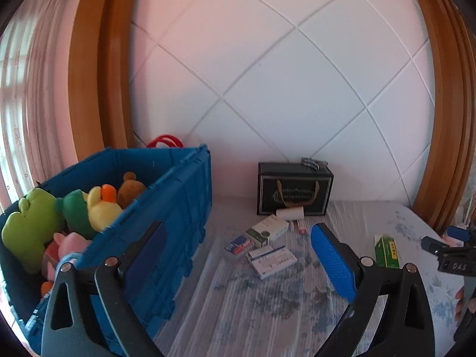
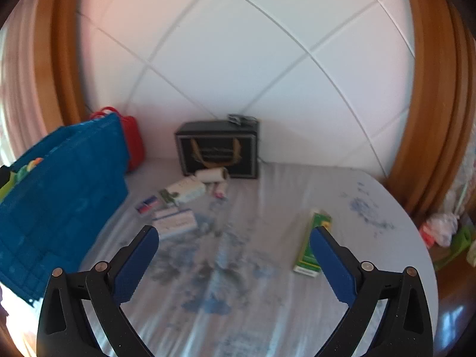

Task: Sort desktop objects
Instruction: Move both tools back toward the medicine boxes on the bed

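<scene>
Hovering wide open, both the left gripper [image 1: 244,255] and right gripper [image 2: 235,253], probably lining up on the near green box [image 2: 312,238] for sorting.

The right gripper [image 2: 233,239] fills the lower frame, jaws spread wide and empty above the tabletop [image 2: 372,223]. A green box [image 2: 314,238] lies just behind its right finger. Small boxes [image 2: 175,221] cluster at centre left, below a black bag [image 2: 218,148]. A blue crate [image 2: 62,196] stands at left.
</scene>
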{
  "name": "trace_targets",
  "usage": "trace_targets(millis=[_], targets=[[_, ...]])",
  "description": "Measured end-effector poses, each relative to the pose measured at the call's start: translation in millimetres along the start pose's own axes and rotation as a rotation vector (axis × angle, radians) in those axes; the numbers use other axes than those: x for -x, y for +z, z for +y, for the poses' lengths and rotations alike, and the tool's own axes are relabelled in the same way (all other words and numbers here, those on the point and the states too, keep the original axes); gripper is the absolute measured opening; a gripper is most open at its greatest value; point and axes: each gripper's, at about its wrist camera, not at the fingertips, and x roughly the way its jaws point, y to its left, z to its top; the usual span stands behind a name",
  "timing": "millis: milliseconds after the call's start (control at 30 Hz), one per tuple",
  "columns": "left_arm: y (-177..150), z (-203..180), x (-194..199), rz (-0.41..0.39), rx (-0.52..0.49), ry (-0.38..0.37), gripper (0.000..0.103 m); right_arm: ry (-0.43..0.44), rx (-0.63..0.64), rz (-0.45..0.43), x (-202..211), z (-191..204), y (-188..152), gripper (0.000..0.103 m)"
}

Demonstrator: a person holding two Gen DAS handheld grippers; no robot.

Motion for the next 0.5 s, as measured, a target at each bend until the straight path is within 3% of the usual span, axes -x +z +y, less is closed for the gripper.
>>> trace_targets(millis=[233,500], targets=[[-28.6,-34.6,-95.2,0.164,-0.088,-0.052,0.099,-0.157,-0.162,0.169,-49.1,-103.1,-38.9,0.103],[-64.9,-42.2,-226.8,0.369,-0.179,-0.108,0.099,-0.226,-0.249,0.282,-107.3,-130.7,-49.6,0.103]])
